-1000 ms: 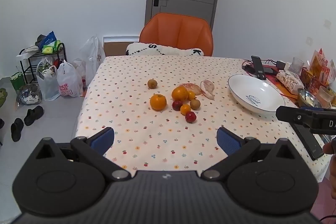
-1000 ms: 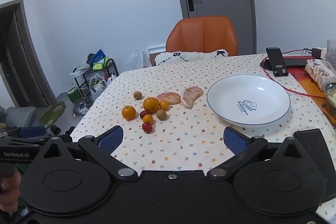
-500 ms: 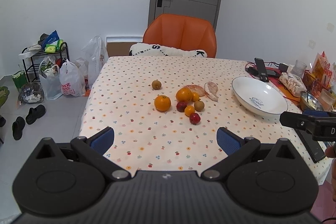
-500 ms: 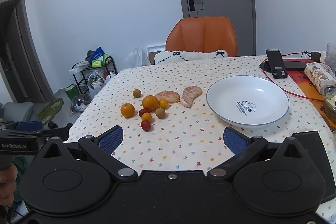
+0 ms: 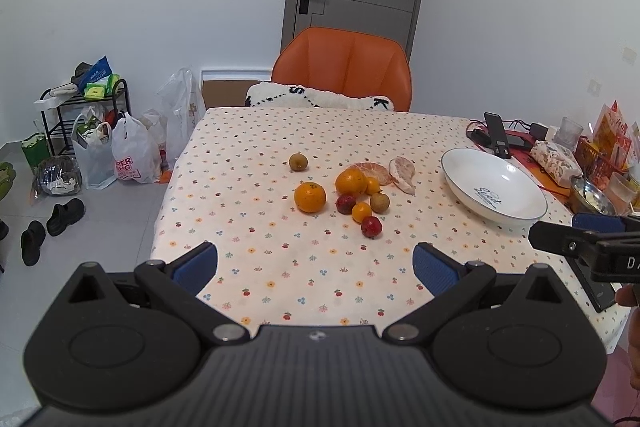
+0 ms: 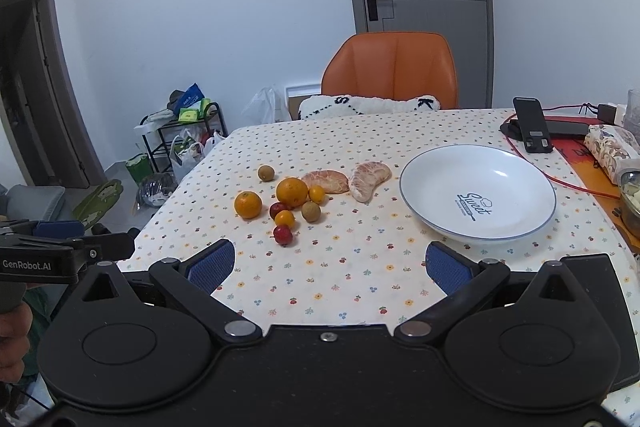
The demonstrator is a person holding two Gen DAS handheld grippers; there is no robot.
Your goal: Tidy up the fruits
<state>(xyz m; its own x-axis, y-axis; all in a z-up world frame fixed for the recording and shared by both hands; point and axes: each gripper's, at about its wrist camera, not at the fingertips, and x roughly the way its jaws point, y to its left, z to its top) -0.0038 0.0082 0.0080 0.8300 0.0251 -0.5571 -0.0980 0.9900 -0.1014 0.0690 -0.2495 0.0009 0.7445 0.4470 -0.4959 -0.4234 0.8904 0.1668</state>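
Several fruits lie grouped mid-table: two oranges, small kumquats, two red fruits, brown round fruits and two peeled pomelo pieces. An empty white plate sits to their right. My left gripper hangs open above the table's near edge, well short of the fruit. At the same near edge my right gripper is open too, with nothing between its blue pads. Each gripper shows at the edge of the other's view.
An orange chair with a white cushion stands at the far side. A phone on a stand, red cable, snack packs and a metal bowl crowd the right edge. Bags, a rack and shoes are on the floor left.
Both grippers have drawn back and risen slightly, so the table and fruit look a little farther away. Nothing was picked up; the fruit and plate have not moved.
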